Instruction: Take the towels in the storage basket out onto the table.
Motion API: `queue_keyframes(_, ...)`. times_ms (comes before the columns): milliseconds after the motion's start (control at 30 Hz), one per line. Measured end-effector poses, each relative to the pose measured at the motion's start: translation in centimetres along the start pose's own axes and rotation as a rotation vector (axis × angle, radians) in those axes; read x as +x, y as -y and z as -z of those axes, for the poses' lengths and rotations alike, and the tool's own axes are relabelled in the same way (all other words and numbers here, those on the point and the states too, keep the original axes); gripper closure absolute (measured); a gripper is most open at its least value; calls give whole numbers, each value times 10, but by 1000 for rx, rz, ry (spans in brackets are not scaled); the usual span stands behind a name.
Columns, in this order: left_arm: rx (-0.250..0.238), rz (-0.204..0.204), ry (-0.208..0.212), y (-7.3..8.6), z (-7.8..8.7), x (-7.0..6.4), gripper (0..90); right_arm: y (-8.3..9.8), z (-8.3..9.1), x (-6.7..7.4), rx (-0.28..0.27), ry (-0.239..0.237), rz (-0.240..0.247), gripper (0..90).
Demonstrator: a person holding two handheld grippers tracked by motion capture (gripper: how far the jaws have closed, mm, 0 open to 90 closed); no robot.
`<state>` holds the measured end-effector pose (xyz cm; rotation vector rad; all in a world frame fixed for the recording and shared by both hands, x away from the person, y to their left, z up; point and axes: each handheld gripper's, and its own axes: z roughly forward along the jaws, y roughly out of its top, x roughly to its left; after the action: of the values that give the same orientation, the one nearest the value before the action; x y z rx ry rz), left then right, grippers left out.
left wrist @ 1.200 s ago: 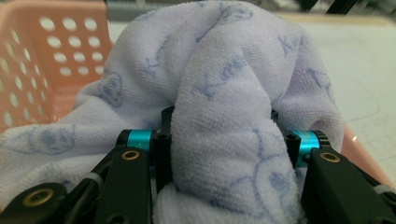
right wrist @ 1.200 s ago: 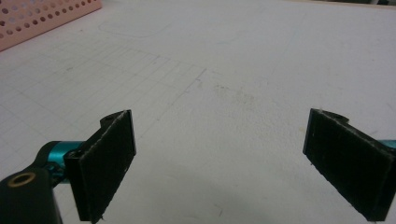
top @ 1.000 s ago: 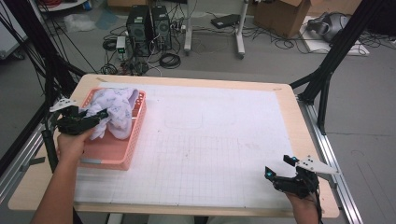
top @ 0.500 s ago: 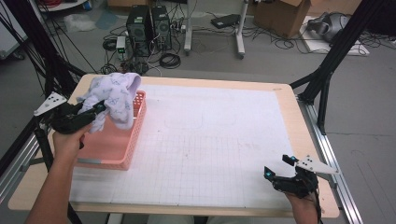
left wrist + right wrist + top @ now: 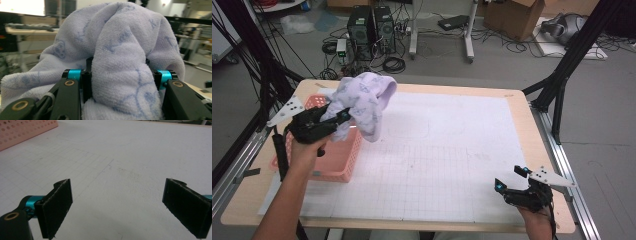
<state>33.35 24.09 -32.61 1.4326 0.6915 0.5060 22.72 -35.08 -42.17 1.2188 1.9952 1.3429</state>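
High view: one lilac towel (image 5: 364, 102) hangs clenched in the left tongs (image 5: 343, 117) at nine o'clock above one pink basket (image 5: 341, 160); right tongs (image 5: 511, 179), released, rest on the worktop (image 5: 452, 150) at five o'clock.

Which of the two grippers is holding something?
The left gripper: its fingers clamp a lavender towel lifted over the pink basket. The right gripper sits open over the mat.
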Motion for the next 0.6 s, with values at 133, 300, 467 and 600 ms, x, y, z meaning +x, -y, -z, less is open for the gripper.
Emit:
queue_keyframes(133,5,-24,71,-1,-23,-20,542,0,-1,0,0,-2,-3,79)
queue_keyframes(300,46,-44,126,8,-54,-44,531,0,-1,0,2,-5,-1,79)
queue_keyframes(467,90,-46,148,22,-85,-65,527,0,-1,-1,5,-7,4,79)
queue_keyframes(600,115,-46,171,34,-109,-82,527,1,-1,-3,5,-5,4,79)
